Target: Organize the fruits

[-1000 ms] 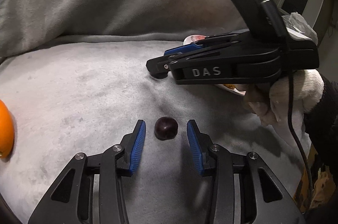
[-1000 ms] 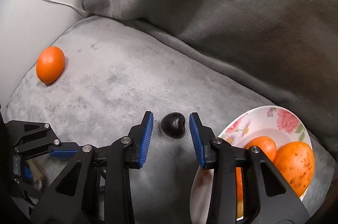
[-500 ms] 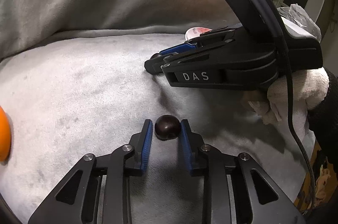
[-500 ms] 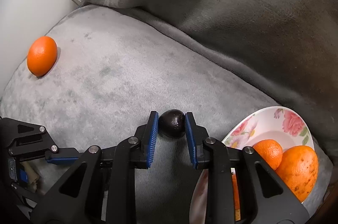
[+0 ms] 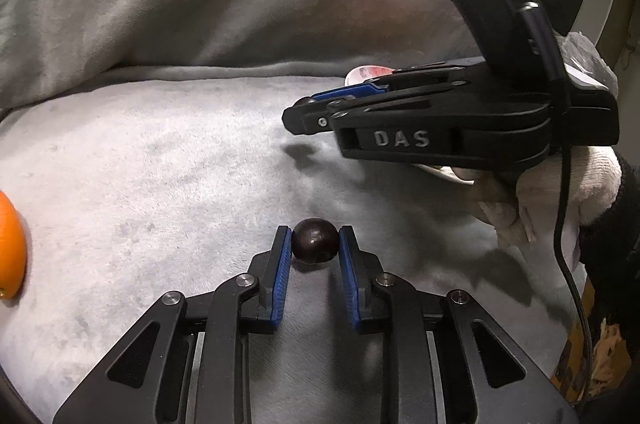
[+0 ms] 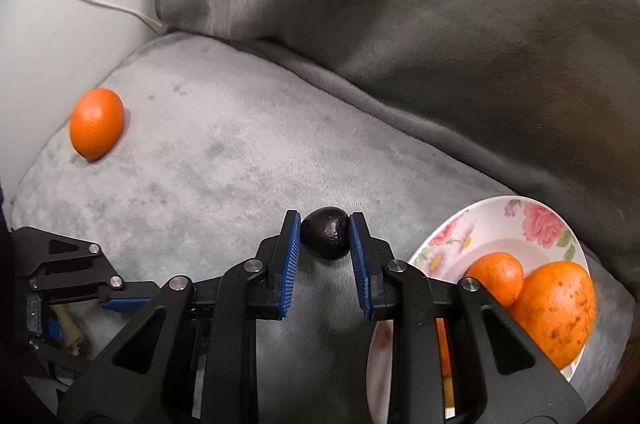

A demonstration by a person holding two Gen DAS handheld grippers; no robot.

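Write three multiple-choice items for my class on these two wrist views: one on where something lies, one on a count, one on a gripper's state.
1. Where does the lone orange lie?
A. On the floral plate
B. On the grey blanket, far from the plate
C. Between blue pads

2. How many orange fruits show on the floral plate?
A. None
B. Two
C. Five

3. What is the left gripper doing?
A. Hanging wide open
B. Shut on a dark round fruit
C. Holding the plate

Answers: 1 B, it rests on the grey blanket at the far left; 2 B, a small and a large one sit side by side; 3 B, both blue pads press the dark round fruit.
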